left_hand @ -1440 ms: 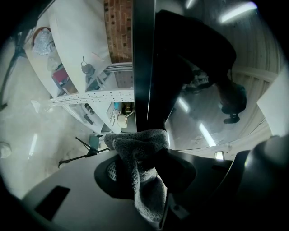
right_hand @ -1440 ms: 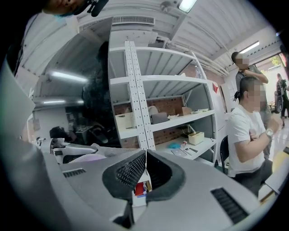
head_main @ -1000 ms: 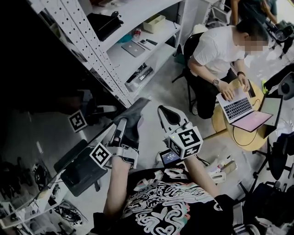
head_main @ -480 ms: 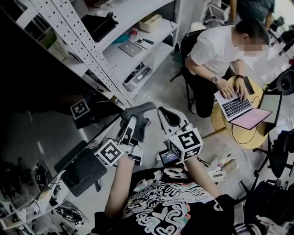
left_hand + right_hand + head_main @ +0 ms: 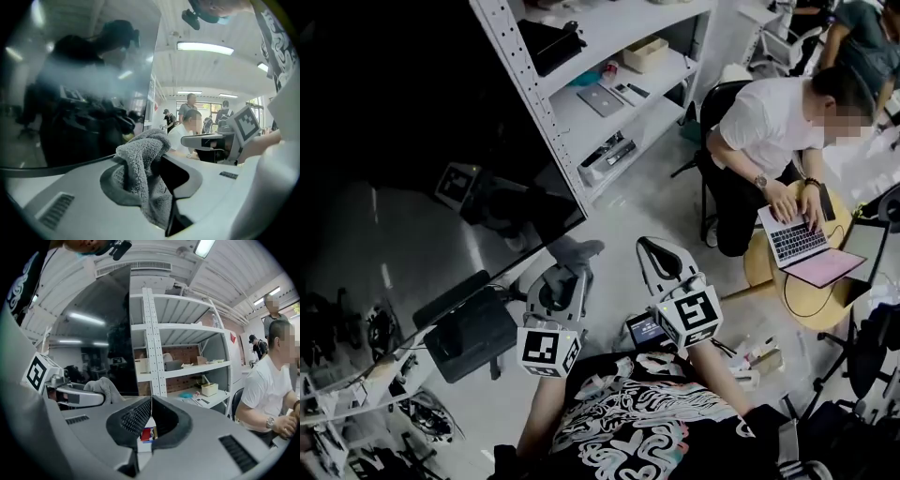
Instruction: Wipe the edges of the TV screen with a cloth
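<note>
- Well, the TV screen [image 5: 422, 187] fills the left, dark and glossy.
- Left gripper [image 5: 562, 281] is clamped on a grey cloth [image 5: 577, 251], bunched just beside the screen's 5 o'clock corner.
- Right gripper [image 5: 652, 248], at its 3 o'clock, has jaws pressed together on nothing.

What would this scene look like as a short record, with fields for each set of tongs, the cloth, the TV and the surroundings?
Left tongs: shut on the grey cloth
Right tongs: shut, nothing between them, held beside the left
Cloth position: near the lower corner of the TV screen, on the shelf side; contact cannot be told
TV screen: dark, reflecting the room
Surroundings: white shelf unit next to the TV; seated person typing on a laptop
</note>
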Available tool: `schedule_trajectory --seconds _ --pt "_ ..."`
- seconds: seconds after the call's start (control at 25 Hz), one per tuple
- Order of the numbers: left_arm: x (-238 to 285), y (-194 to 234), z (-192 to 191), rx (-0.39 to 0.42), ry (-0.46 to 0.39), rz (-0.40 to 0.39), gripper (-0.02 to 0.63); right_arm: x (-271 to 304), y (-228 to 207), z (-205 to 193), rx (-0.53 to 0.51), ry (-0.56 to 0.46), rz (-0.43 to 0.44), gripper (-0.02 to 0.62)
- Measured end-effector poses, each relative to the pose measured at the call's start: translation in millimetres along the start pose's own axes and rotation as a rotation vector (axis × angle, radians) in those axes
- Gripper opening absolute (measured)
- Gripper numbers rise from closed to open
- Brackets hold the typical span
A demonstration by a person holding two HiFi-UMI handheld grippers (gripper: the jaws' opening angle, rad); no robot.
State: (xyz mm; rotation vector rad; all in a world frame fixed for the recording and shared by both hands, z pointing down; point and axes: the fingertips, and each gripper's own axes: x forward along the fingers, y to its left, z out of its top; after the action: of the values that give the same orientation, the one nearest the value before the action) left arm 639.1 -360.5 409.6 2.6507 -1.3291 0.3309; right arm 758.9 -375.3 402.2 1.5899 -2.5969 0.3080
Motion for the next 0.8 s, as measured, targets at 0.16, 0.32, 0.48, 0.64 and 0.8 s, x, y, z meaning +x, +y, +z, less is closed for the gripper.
schedule_trajectory --seconds 0.16,0.32,0.48,0.64,0.8 --pt "-31 15 5 0.004 -0.054 0.087 0.129 2 29 -1 -0.034 0.000 0.055 0.029" --pt "-67 24 8 0.026 -0.081 0.135 0.129 -6 57 -7 -0.053 0.018 0.060 0.029" --pt "-107 32 1 0.032 -0.092 0.166 0.129 -17 98 -6 -0.099 0.020 0.056 0.029" --pt "-149 37 0 0.015 -0.109 0.216 0.129 -28 136 -1 -0.113 0.023 0.083 0.029" --pt "-188 38 -9 -0.021 -0.119 0.249 0.129 -46 170 -4 -0.122 0.019 0.109 0.029"
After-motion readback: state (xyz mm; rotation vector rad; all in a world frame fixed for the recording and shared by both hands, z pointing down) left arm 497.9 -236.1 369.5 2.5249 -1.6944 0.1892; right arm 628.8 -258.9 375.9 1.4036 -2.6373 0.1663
